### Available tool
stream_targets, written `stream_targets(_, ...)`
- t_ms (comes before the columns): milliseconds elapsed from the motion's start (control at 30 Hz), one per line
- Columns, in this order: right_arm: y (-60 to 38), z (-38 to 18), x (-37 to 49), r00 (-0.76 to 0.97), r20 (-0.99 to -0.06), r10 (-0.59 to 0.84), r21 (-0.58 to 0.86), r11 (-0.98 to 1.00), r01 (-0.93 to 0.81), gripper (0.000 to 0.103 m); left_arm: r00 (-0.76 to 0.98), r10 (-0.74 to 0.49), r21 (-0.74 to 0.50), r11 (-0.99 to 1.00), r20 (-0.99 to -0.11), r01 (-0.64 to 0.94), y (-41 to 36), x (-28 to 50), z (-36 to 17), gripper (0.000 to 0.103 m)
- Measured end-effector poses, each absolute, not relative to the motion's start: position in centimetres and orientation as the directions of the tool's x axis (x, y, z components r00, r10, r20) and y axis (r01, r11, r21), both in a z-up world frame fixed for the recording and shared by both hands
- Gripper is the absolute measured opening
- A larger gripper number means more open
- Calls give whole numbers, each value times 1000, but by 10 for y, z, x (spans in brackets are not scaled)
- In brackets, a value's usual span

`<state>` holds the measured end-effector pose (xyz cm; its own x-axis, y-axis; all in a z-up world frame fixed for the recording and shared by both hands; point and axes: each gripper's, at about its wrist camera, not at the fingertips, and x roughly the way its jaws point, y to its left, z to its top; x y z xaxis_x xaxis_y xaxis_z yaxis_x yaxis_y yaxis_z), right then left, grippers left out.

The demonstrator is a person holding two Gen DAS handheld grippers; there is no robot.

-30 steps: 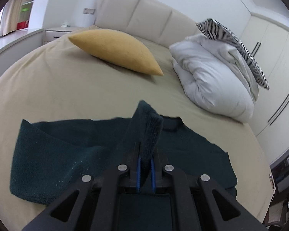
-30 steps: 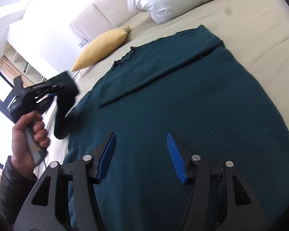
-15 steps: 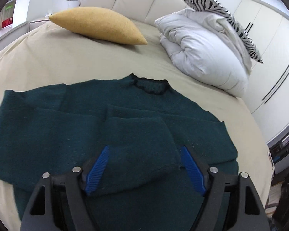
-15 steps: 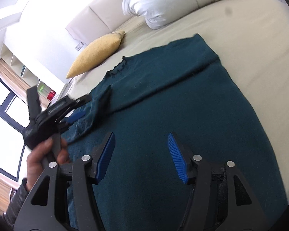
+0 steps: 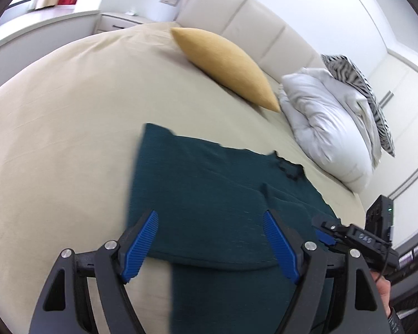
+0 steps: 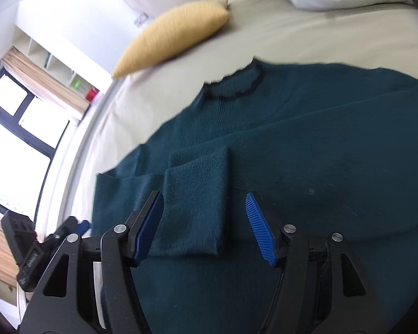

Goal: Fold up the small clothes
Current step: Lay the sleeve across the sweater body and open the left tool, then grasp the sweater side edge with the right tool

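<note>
1. Dark teal sweater [image 6: 306,144] lying flat on beige bed [image 5: 69,128], sleeve [image 6: 197,197] folded across body.
2. Left gripper [image 5: 210,246] spread wide, holding nothing.
3. Right gripper [image 6: 206,228] likewise spread, straddling the sleeve.

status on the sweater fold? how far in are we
Early stage. Done: the dark green sweater lies on the bed with both sleeves folded in across the body; one cuff shows on top. In hand: nothing; the left gripper and right gripper are both open over the fabric, holding nothing. Left: folding the body itself, which lies full length, collar exposed.
</note>
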<state>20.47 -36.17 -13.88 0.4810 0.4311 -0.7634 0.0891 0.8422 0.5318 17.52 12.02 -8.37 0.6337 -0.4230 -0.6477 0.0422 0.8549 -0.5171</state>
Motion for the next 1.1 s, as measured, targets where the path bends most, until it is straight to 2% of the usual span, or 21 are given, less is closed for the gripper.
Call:
stream_targets(33, -356, -144, 208, 466, -777, 423, 516, 852, 87, 47, 632, -420, -520, 853, -651, 32, 125, 176, -86, 80)
stream_targets(67, -350, -147, 213, 454, -799, 395, 478, 874, 80, 28, 633, -417, -522, 852, -653, 22, 130, 176, -89, 80)
stream_targets(167, -343, -139, 209, 479, -798, 366, 438, 898, 43, 6, 636, -409, -524, 852, -654, 9, 139, 178, -93, 80)
stream_targets(400, -379, -79, 189, 644, -695, 318, 412, 911, -5, 6, 642, -409, -520, 854, -649, 18, 135, 190, -91, 80)
stream_targets(500, -416, -90, 189, 645, -723, 247, 387, 918, 83, 6, 629, -393, -495, 869, -671, 14, 126, 200, -94, 80)
stream_targets(567, -436, -104, 189, 630, -736, 248, 413, 902, 128, 6, 615, -389, -492, 870, -685, 2, 122, 209, -99, 80)
stream_targets(700, -447, -121, 183, 621, -741, 255, 419, 899, 131, 6, 592, -344, -435, 900, -729, -14, 109, 234, -105, 79)
stream_targets(833, -453, -113, 178, 671, -704, 234, 418, 900, 123, 6, 582, -320, -413, 910, -748, -31, 103, 252, -106, 78)
stream_targets(900, -454, -116, 180, 677, -703, 216, 401, 907, 127, 6, 575, -312, -388, 922, -757, -11, 96, 256, -108, 76)
stream_targets(967, -457, -125, 181, 658, -719, 223, 402, 906, 133, 6, 548, -309, -365, 931, -777, 8, 88, 263, -115, 61)
stream_targets(1100, -461, -146, 179, 604, -756, 252, 419, 896, 151, 6, 551, -278, -318, 948, -787, 25, 83, 266, -119, 54)
